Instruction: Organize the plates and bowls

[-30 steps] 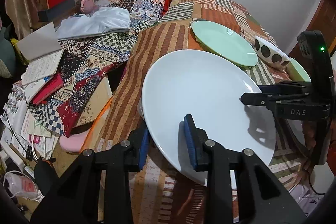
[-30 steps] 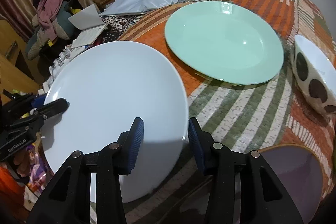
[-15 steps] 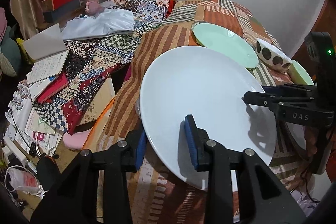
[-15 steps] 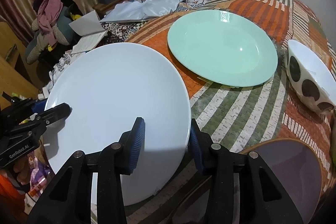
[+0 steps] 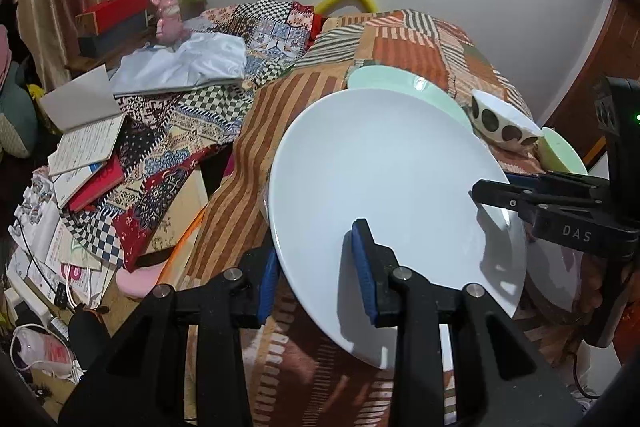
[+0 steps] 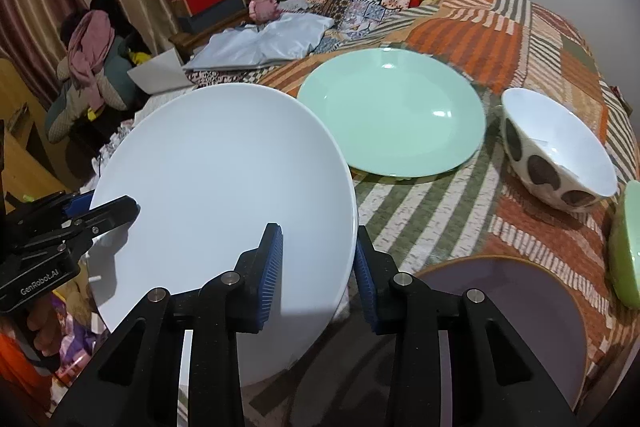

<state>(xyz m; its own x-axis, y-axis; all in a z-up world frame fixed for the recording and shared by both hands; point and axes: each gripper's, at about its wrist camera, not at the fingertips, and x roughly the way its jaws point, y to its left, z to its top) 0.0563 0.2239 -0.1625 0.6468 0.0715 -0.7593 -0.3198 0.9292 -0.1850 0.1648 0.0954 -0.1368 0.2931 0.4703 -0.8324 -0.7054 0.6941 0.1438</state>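
Beside the mint-green plate (image 6: 390, 113), both grippers, left (image 5: 316, 267) and right (image 6: 318, 267), clamp opposite rims of the white plate (image 6: 224, 195); the right jaws have just closed. Probably stiff, glazed, slippery and breakable: best gripped by the rim.

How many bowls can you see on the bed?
2 that I can tell: a white bowl with brown spots right of the mint plate, and a green bowl at the right edge, partly cut off. Others may be hidden.
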